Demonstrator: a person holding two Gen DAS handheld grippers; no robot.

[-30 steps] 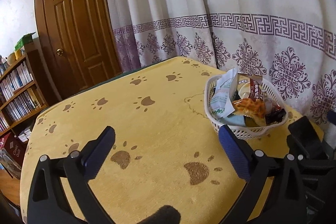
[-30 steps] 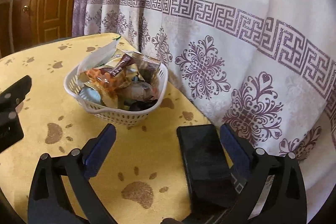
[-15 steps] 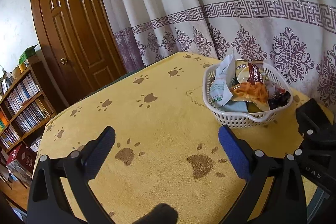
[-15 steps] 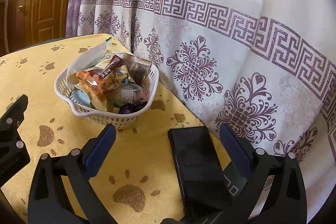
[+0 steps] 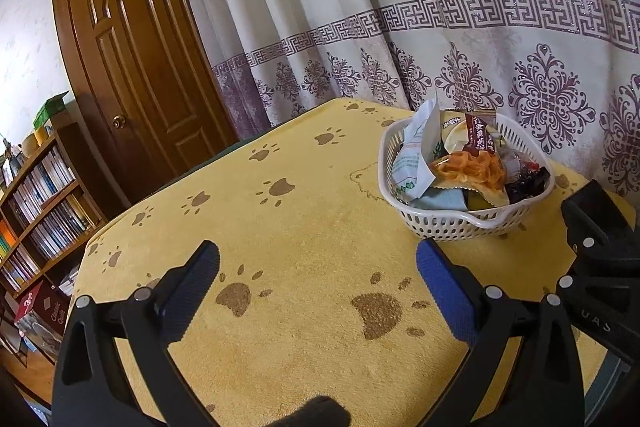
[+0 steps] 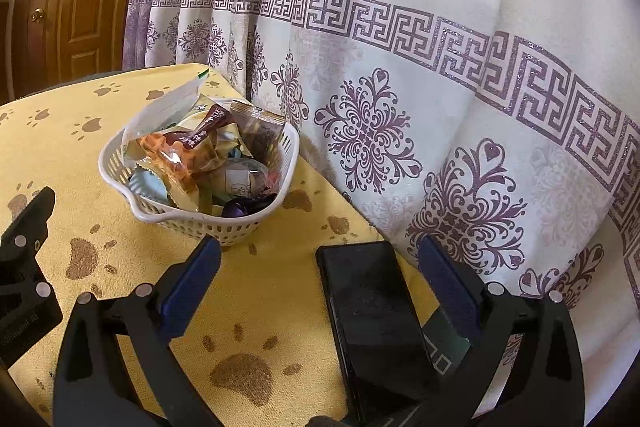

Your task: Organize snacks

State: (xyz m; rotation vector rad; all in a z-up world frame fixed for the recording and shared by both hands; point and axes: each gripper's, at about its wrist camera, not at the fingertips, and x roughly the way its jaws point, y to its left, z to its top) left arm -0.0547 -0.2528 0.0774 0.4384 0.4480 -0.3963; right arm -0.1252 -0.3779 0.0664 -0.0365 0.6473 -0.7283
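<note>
My left gripper [image 5: 318, 267] hangs over the yellow paw-print cloth of the bench [image 5: 304, 219] with its blue pads spread wide and nothing between them. The white basket [image 5: 452, 223] of snacks sits ahead and to the right of it, near the bench's far right corner by the patterned curtain [image 5: 440, 39], well apart from my left fingertips. It is heaped with packets: a white and green wrapper [image 5: 412, 163] standing up at its left side, an orange snack pack [image 5: 468, 169] on top, a dark brown packet [image 5: 482, 137] behind that.

My right gripper [image 6: 320, 259] is likewise released and empty. From its view the basket [image 6: 192, 223] lies just ahead of the left fingertip [image 6: 206, 251], close to it but not touching, and left of the gap between my fingers. A black phone [image 6: 372, 315] lies flat on the bench between my right fingers, near the bench edge and the curtain.
</note>
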